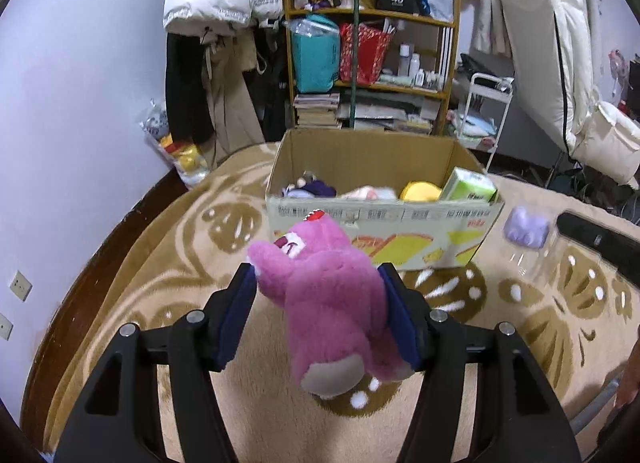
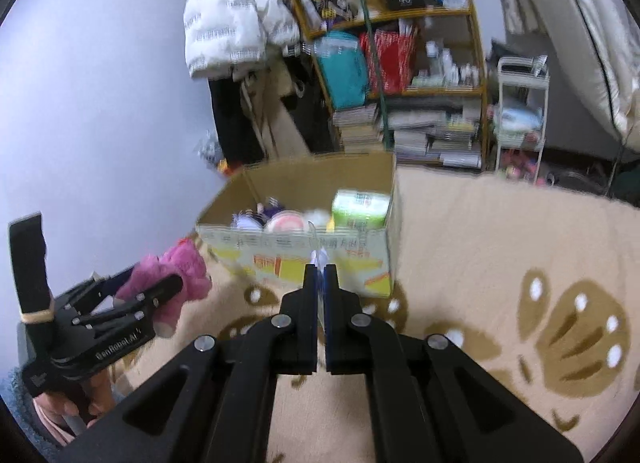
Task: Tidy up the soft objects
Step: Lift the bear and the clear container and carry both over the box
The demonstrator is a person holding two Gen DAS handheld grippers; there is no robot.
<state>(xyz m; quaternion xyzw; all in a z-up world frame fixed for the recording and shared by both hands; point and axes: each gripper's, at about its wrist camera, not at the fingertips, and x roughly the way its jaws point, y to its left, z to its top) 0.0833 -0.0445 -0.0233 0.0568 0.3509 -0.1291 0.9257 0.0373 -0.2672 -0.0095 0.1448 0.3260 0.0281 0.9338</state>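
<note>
Left wrist view: left gripper (image 1: 316,291) clamps a pink plush toy (image 1: 328,295) short of the cardboard box (image 1: 380,219), so the carry step is judged underway, needing a lift over the rim; right gripper (image 2: 319,275) pinches something small, purple in the left view.

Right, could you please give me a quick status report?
Left tool shut on pink plush bear. Right tool pinching something small and pale. Cardboard box ahead, open, nothing in the way.

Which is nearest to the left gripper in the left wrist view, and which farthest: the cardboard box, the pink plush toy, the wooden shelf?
1. Pink plush toy: held between the left gripper fingers.
2. Cardboard box: ahead on the rug.
3. Wooden shelf: behind the box, by the wall.
</note>
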